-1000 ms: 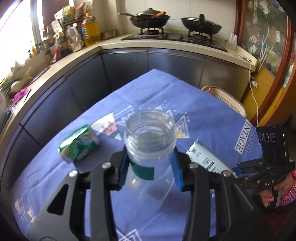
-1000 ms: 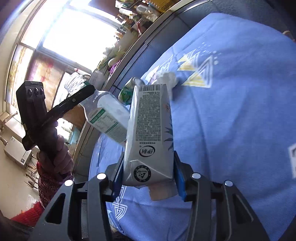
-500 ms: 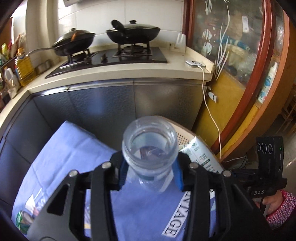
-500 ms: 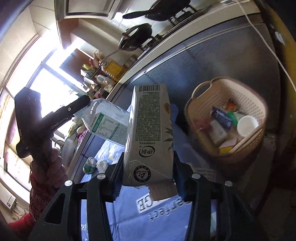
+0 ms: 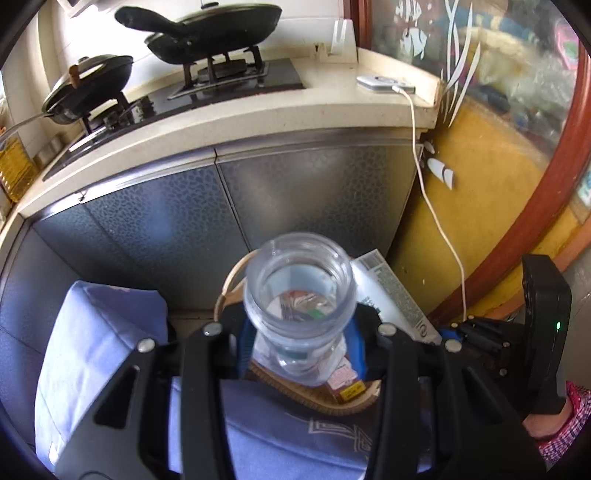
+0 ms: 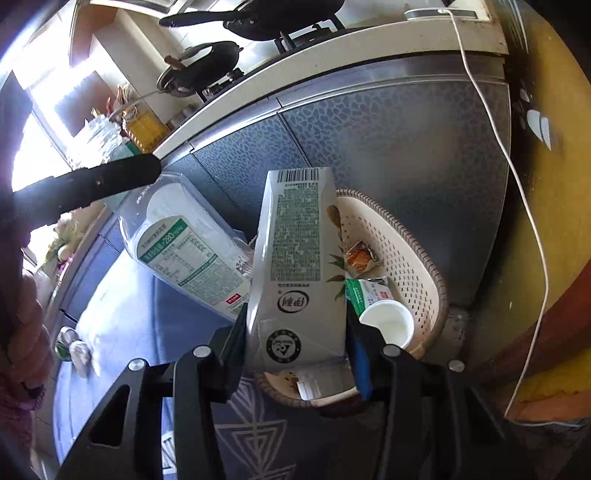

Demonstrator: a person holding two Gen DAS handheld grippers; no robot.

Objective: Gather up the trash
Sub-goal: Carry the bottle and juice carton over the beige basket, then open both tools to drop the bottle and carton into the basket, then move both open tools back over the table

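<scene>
Kitchen cabinets with grey patterned doors fill the background of the left wrist view, under a stove carrying two black pans (image 5: 207,27). Below them my left gripper (image 5: 301,341) is clenched on a clear plastic bottle (image 5: 300,291), its open mouth facing the camera. Under it sits the tan basket (image 5: 332,400), just past the edge of the worktop's blue cloth (image 5: 92,350). Through the bottle I make out wrappers already lying in the basket. At right, my right gripper (image 5: 448,330) holds the carton (image 5: 391,291) close beside the bottle.

Seen from the right wrist, the same cabinets rise behind the basket (image 6: 413,251), which stands on the floor against them. My right gripper (image 6: 297,347) is grasping the grey milk carton (image 6: 297,266) by its lower end, upright over the basket's near rim. Inside lie a white cup (image 6: 386,325), a green packet (image 6: 364,291) and an orange wrapper (image 6: 360,258). The labelled bottle (image 6: 184,247) hangs at left in my left gripper (image 6: 110,181), its base almost touching the carton.

My worry is crowding: both pieces hang close together over one opening, so letting them go at once could knock them against each other and send one onto the floor. The bottle also seems to sit nearer the cloth edge than the basket's middle, so it might clip the rim and roll away. A white charging cable (image 6: 517,177) hangs near the basket and could snag.
</scene>
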